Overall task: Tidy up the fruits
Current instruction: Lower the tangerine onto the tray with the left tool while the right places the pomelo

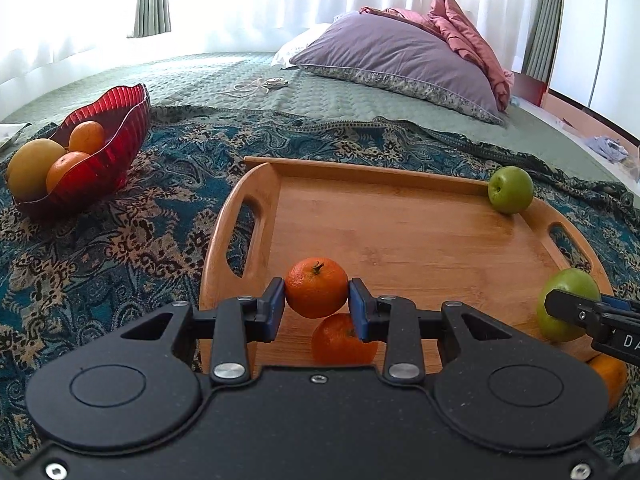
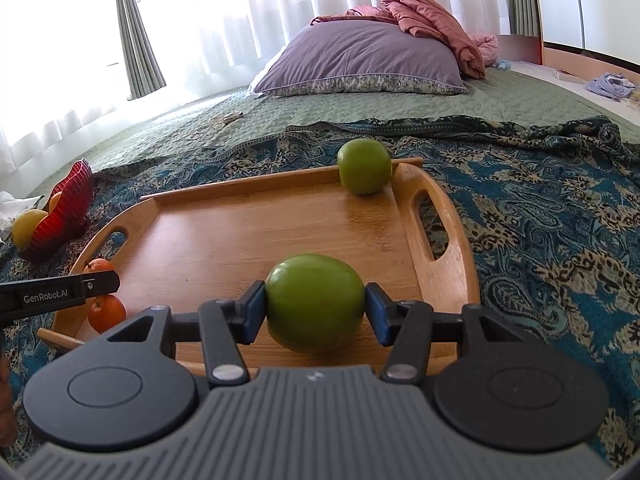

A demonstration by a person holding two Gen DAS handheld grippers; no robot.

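Dimpled round tangerine (image 1: pixel 316 293), smooth apple (image 2: pixel 314 306), bamboo tray (image 2: pixel 240 236)

hidden: lower orange (image 1: pixel 340 340) partly behind left gripper (image 1: pixel 317 300) | edge: another orange (image 1: pixel 610 376), perhaps

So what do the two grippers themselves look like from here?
Left gripper: smooth black body, round black pivot discs, silver screws, blue pads on the jaws. Right gripper: same black linkages and blue pads, but a ribbed grey body. White "GenRobot.AI" lettering runs along the left one's side.
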